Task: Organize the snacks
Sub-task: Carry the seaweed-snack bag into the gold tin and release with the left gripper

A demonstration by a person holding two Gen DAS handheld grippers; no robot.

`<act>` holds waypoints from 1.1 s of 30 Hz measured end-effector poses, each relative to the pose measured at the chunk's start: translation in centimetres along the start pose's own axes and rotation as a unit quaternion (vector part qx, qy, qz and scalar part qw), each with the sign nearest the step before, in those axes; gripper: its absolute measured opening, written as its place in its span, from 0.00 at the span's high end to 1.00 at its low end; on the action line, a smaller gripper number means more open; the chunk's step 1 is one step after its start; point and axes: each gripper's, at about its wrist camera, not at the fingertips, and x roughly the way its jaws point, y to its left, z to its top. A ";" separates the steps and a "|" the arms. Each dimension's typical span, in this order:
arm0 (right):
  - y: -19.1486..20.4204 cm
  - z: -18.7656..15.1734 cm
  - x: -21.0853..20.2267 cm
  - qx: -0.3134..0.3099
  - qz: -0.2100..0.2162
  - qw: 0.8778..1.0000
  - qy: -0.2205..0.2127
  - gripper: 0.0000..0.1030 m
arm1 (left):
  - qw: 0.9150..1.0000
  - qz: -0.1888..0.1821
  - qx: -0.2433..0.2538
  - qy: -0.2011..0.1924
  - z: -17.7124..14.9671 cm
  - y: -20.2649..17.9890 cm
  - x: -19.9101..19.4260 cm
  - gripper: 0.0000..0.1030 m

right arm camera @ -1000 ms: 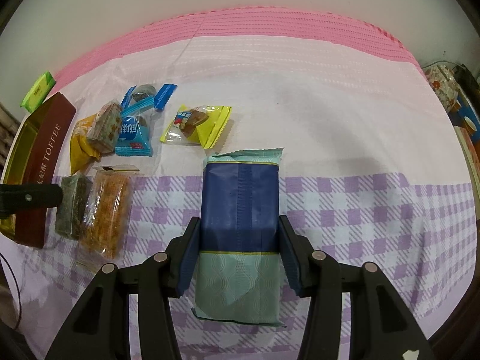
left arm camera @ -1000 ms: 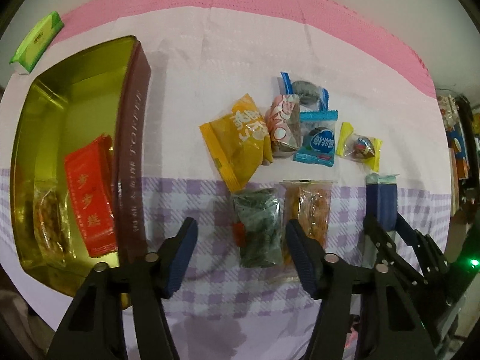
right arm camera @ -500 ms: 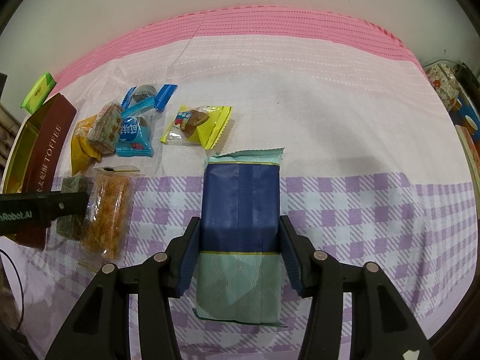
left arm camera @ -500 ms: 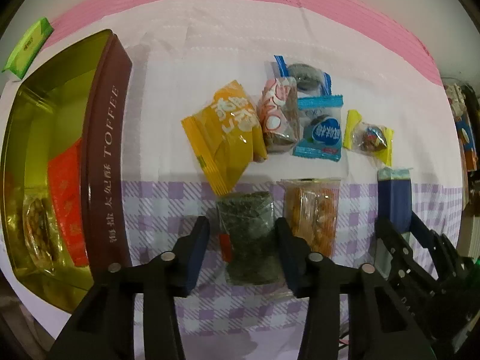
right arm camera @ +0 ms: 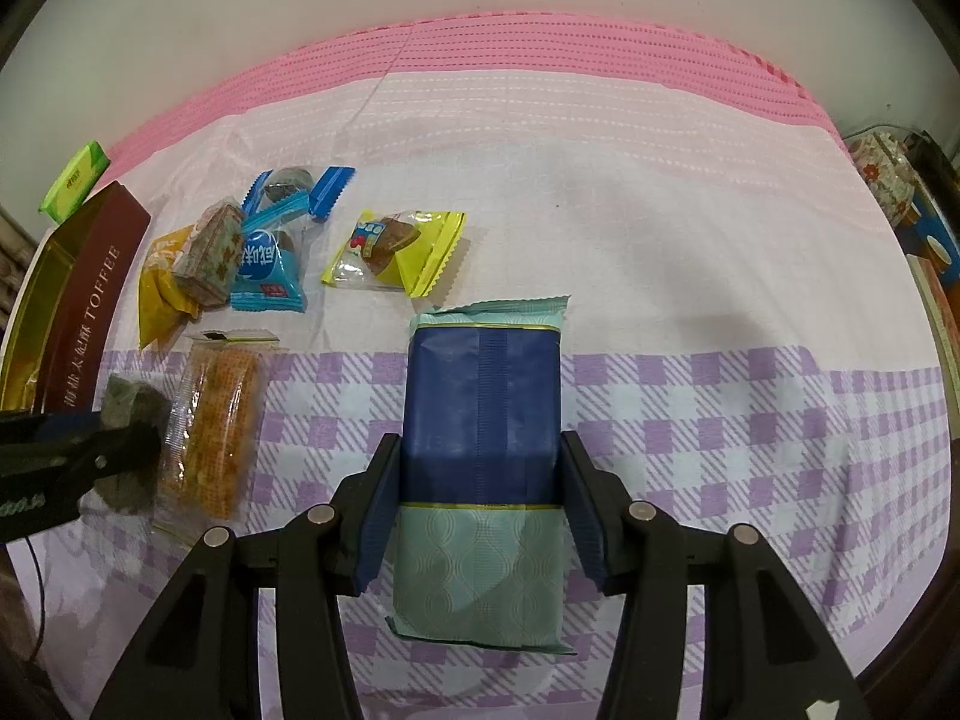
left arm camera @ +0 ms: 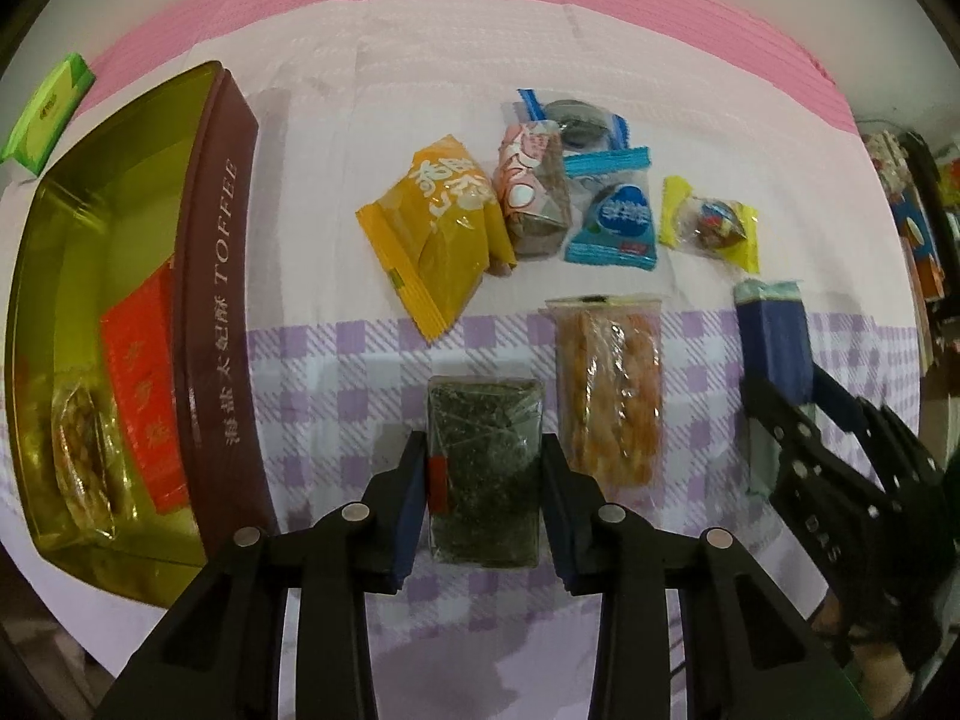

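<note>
Sliding rightward, the left gripper [left arm camera: 483,492] now narrowly brackets the green seaweed snack pack [left arm camera: 483,471] beside the toffee tin [left arm camera: 219,324], likely its destination, while the right gripper [right arm camera: 480,501] clamps the blue wafer packet [right arm camera: 483,474]

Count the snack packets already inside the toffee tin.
2: a red packet against the tin's near wall, and a clear-wrapped golden snack beside it. The tin's corners may hide others.
</note>
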 end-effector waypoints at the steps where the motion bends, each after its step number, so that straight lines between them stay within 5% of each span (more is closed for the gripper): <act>1: 0.0 0.0 0.0 0.000 0.000 1.000 0.000 0.52 | 1.000 -0.002 0.004 -0.001 -0.2 -0.1 -0.3 0.65; 7: 0.0 0.0 0.0 -0.003 -0.002 1.000 0.000 0.52 | 0.999 -0.018 0.022 -0.016 -1.6 0.0 -2.7 0.65; 15: 0.1 -0.1 0.1 -0.009 -0.011 1.000 -0.003 0.52 | 0.998 -0.015 0.012 -0.052 1.1 2.4 -6.3 0.65; 27: 0.4 -0.1 0.0 -0.003 -0.015 1.000 -0.006 0.52 | 0.989 0.077 -0.070 -0.106 5.1 14.1 -8.5 0.65; 33: 0.5 -0.1 0.0 -0.003 -0.017 1.000 -0.008 0.52 | 0.985 0.103 -0.093 -0.103 7.0 19.6 -7.7 0.65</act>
